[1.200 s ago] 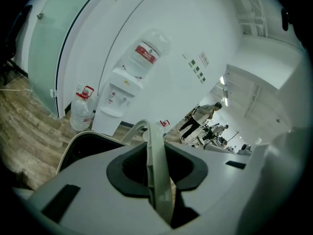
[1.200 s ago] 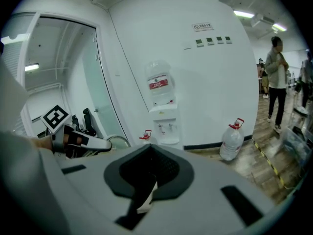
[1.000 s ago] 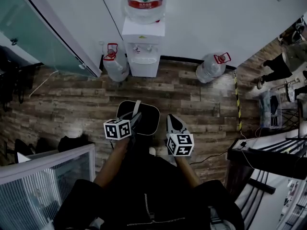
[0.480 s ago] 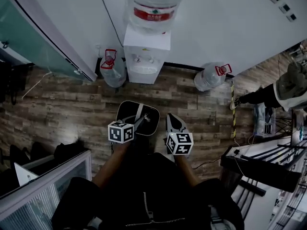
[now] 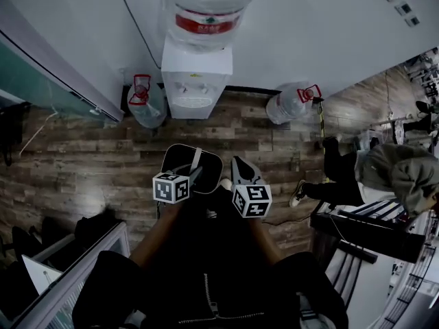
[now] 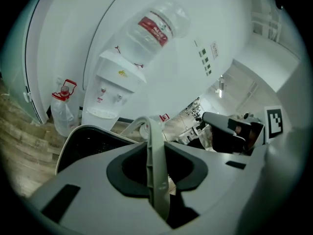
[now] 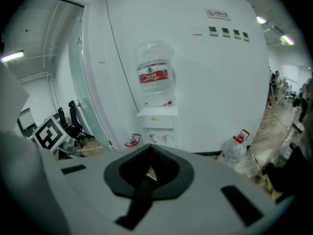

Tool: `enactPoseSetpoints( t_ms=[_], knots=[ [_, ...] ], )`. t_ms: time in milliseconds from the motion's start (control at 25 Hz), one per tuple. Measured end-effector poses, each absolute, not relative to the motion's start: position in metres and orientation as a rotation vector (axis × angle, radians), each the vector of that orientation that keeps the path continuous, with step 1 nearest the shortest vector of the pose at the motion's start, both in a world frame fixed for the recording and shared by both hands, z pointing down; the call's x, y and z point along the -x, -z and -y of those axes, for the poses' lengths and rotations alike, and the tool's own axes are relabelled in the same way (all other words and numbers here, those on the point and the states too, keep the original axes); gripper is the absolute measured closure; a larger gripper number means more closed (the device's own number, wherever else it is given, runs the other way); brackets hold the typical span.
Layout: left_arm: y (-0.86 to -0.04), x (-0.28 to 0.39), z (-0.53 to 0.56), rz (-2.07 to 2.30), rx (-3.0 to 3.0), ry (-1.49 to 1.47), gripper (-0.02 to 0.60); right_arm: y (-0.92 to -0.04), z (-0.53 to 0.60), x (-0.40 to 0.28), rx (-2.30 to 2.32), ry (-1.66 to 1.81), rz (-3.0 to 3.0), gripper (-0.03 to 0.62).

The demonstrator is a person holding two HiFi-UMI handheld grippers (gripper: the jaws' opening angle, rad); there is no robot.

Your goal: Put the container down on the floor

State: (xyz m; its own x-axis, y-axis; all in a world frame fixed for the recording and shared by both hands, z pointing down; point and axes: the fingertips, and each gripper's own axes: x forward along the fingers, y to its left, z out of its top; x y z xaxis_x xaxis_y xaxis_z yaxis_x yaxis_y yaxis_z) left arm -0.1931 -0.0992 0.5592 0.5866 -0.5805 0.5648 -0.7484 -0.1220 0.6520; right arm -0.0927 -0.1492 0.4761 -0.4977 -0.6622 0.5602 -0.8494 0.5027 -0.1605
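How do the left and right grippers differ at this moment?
The left gripper is clamped on the pale handle of the black container; the right gripper has its jaws together on nothing. In the head view the left gripper reaches over the container, while the right gripper sits beside it. Both point toward the water dispenser.

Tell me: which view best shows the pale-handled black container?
Head view: the black container shows in outline, hanging from the left gripper. Left gripper view shows only its pale handle and part of the rim; right gripper view shows none of it.
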Motion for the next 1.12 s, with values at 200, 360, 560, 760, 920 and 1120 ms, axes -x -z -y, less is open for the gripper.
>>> enactPoseSetpoints(
  t_ms=[200, 360, 560, 760, 920, 1120],
  knots=[
    [-0.564, 0.173, 0.105, 1.054, -1.82, -0.211, 0.494, -0.481, 0.147, 0.068, -1.297, -0.597, 2.294, 0.583],
    [-0.566, 0.143, 0.102, 1.037, -1.849, -0.217, 0.494, -0.486, 0.142, 0.04, -1.341, -0.605, 2.301, 0.583],
    [-0.561, 0.137, 0.141, 1.0, -1.836, -0.226, 0.494, -0.483, 0.188, 0.039, -1.363, -0.637, 2.279, 0.583],
    [-0.566, 0.109, 0.172, 0.986, -1.823, -0.26, 0.494, -0.487, 0.221, 0.006, -1.38, -0.67, 2.273, 0.583],
    [-0.57, 0.082, 0.203, 1.006, -1.803, -0.264, 0.494, -0.493, 0.25, -0.028, -1.364, -0.688, 2.27, 0.583],
    [-0.573, 0.049, 0.249, 1.057, -1.765, -0.254, 0.494, -0.492, 0.295, -0.071, -1.308, -0.682, 2.3, 0.583]
  ],
)
